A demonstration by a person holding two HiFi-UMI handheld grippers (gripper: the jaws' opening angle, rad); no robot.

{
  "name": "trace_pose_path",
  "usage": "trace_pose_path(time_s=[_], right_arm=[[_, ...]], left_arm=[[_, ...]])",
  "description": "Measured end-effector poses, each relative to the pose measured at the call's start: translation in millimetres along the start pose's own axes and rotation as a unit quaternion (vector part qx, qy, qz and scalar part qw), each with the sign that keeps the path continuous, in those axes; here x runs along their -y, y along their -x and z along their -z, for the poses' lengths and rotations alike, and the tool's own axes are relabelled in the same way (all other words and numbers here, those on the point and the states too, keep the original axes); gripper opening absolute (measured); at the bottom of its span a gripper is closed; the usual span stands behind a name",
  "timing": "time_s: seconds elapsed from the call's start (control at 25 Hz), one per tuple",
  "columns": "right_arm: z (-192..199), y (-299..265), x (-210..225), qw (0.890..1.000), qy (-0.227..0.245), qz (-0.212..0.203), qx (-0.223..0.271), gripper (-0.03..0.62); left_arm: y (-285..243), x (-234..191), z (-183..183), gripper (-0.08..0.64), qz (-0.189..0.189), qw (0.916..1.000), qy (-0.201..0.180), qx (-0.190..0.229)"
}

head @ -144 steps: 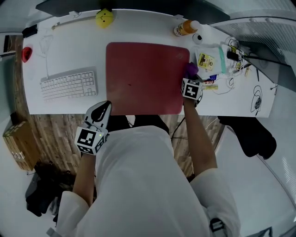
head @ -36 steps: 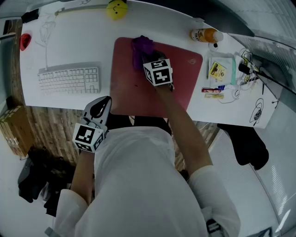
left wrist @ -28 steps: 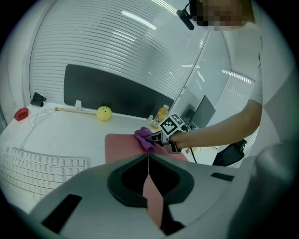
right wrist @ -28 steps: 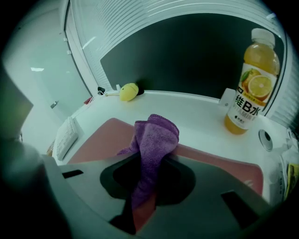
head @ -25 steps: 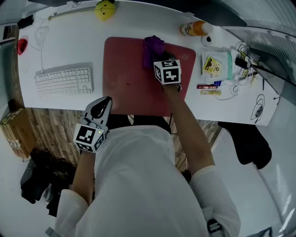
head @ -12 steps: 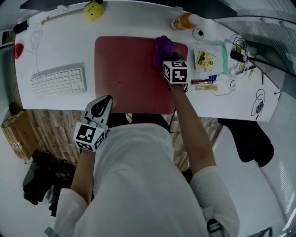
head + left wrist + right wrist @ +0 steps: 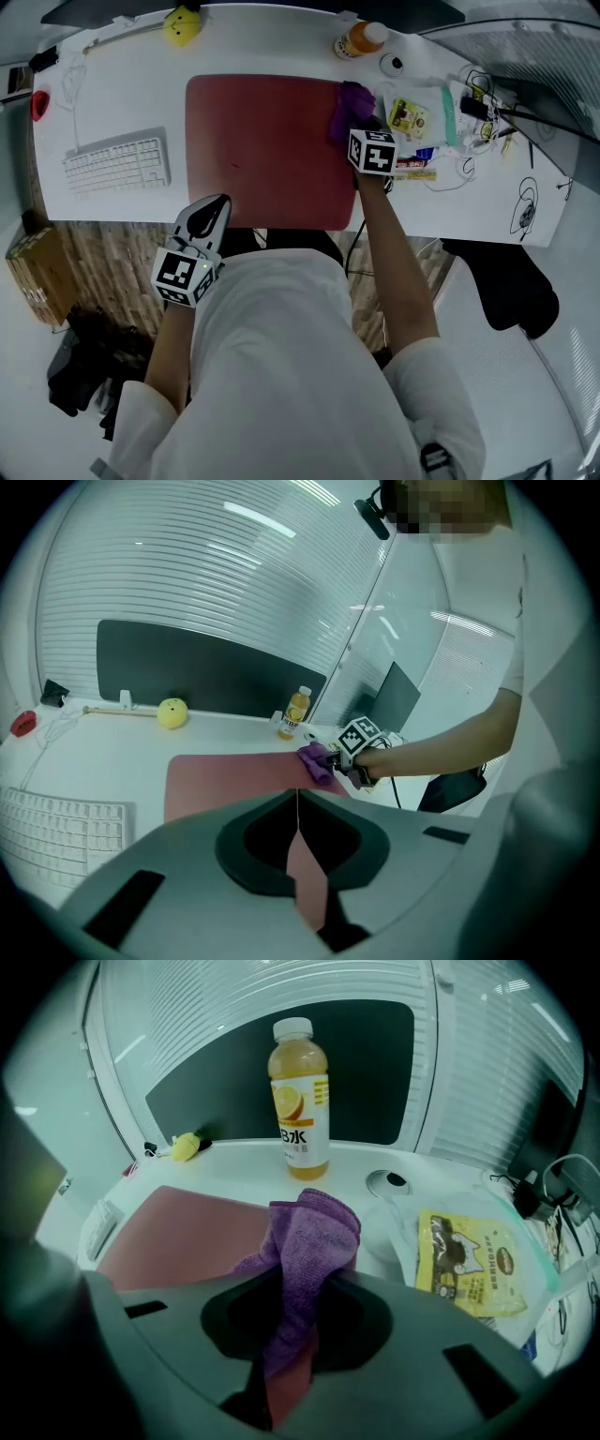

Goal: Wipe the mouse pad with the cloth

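Closest to the person's body, off the near edge of the white table [image 7: 122, 94], the left gripper [image 7: 212, 208] is held with its fingers pressed together and nothing between them. Further out, the right gripper [image 7: 361, 125] has its fingers clenched on the purple microfibre cloth [image 7: 349, 97], which lies at the far right corner of the dark red rectangular mouse pad [image 7: 262, 141]. Behind it stands an orange juice bottle with a white cap [image 7: 354, 39].
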State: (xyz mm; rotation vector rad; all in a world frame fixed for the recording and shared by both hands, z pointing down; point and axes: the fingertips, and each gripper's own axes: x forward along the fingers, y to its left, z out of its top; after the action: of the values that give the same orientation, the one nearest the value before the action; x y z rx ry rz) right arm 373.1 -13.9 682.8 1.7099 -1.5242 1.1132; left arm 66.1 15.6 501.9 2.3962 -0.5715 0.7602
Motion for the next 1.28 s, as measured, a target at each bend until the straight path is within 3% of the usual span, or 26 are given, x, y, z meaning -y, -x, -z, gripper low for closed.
trace_pose_path(time_s=[0.24,0.6,0.92,1.28], right_arm=[[11,14,18,1.000,-0.006,0.011,0.002,0.084],[14,59,9,0.999,-0.001,-0.012,0.046,0.084],[14,95,-10,0.996,0.010,-0.024,0.085,0.084],[20,142,-59,0.993,0.021,-0.012,0.118,0.084]], left_arm=[[1,14,-3,0.021,-0.004,0.9999,-0.009,0.008],[26,24,-18,0.021,-0.034,0.9986,-0.019,0.036],[53,25,-19,0.021,-0.047,0.9966,-0.022,0.063],[103,4,-10,0.021,-0.034,0.9948,-0.020,0.094]])
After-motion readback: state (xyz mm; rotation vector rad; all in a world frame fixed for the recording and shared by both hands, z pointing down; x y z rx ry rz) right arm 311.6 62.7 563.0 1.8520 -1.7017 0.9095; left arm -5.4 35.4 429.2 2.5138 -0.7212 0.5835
